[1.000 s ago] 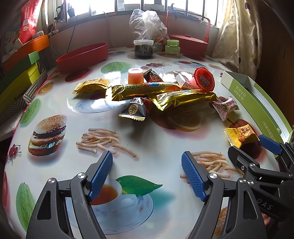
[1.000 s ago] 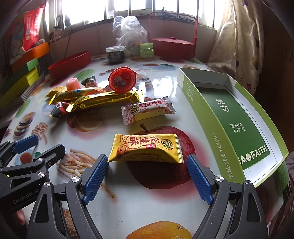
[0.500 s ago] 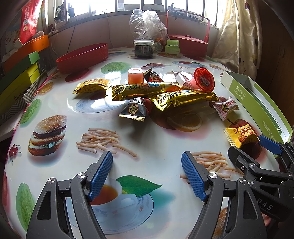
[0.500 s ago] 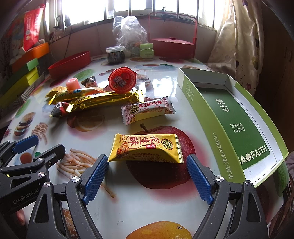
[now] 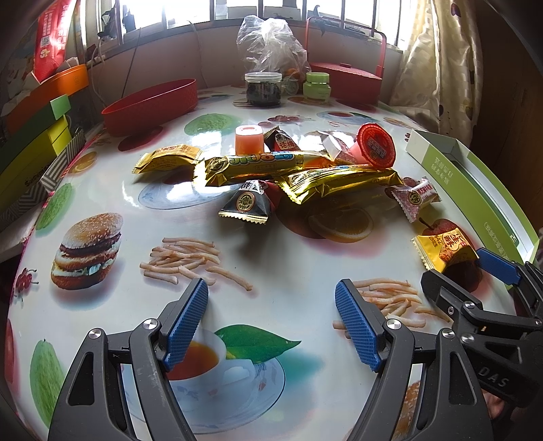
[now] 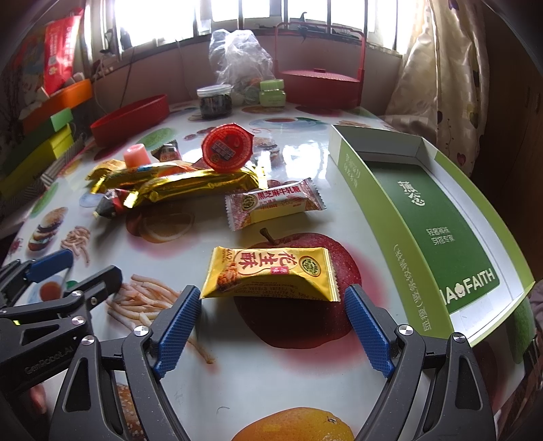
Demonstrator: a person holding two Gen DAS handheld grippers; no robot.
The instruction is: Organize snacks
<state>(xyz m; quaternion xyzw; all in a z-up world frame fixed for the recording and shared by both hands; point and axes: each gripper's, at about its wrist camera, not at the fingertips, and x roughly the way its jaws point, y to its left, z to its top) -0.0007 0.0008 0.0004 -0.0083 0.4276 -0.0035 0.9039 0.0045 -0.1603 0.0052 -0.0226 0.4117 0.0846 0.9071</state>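
Yellow packet [image 6: 269, 274] lies on the counter [image 6: 305, 383] btwn the right gripper [image 6: 269, 325] jaws, which are spread wide, not touching it. Left gripper [image 5: 271, 325] also released, over bare counter, nothing held. Step looks like the first pick. Next: ease fwd, pinch the packet, carry it right to the green box [image 6: 441, 217]. Other snacks piled far left.

A lived-in home room: a round table [image 5: 278, 271] under a food-printed cover, barred windows [image 6: 258, 13] along its far edge, a patterned curtain [image 6: 437, 84] at the far right corner, stacked gift boxes [image 5: 30, 142] by the left edge, jars [image 5: 263, 87] and a red lidded basket [image 6: 319, 84] at the far edge
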